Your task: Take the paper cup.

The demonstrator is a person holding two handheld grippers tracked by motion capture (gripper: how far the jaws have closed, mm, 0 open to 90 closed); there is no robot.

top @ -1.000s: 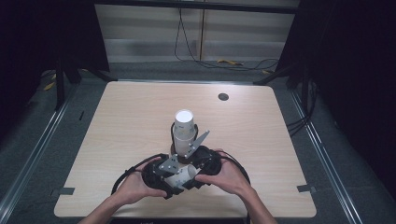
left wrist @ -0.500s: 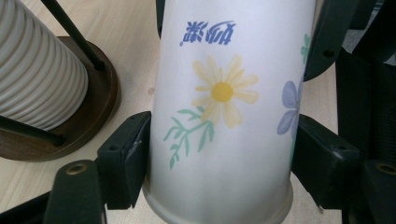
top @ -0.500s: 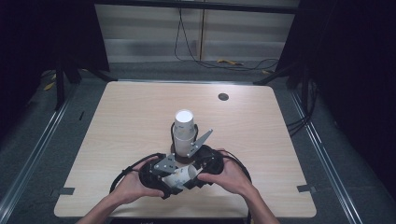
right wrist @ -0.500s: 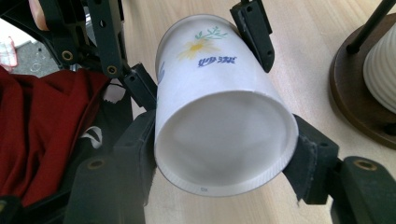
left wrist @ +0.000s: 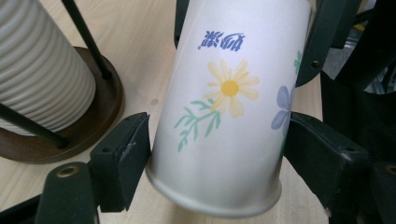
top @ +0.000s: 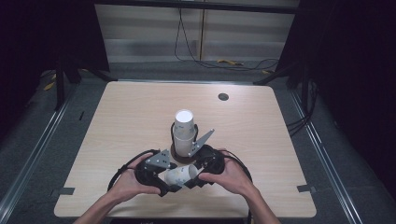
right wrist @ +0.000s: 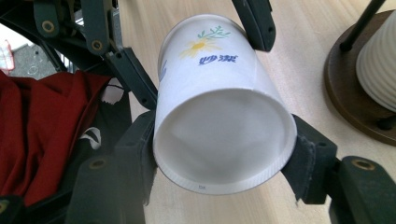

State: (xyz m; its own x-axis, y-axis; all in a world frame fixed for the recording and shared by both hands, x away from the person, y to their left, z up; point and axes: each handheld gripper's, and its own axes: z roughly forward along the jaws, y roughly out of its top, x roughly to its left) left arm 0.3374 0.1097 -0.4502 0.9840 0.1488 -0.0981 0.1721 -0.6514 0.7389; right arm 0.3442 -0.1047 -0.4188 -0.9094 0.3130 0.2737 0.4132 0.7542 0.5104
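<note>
Above the wooden table (top: pixel 116 121), flowered paper cup (left wrist: pixel 229 116), blue lettering perhaps Chinese.

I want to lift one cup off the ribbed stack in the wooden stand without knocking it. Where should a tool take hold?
Grip the top cup by its side wall just under its upper end, coming from above or the far side. The stand's thin black rods run up beside the stack, so set the jaws between them. Both tools are crowded at the near side holding the flowered cup.

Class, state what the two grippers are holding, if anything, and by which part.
Both hold one white flowered paper cup lying sideways: the left gripper clamps its side wall near one end, the right gripper near the other.
</note>
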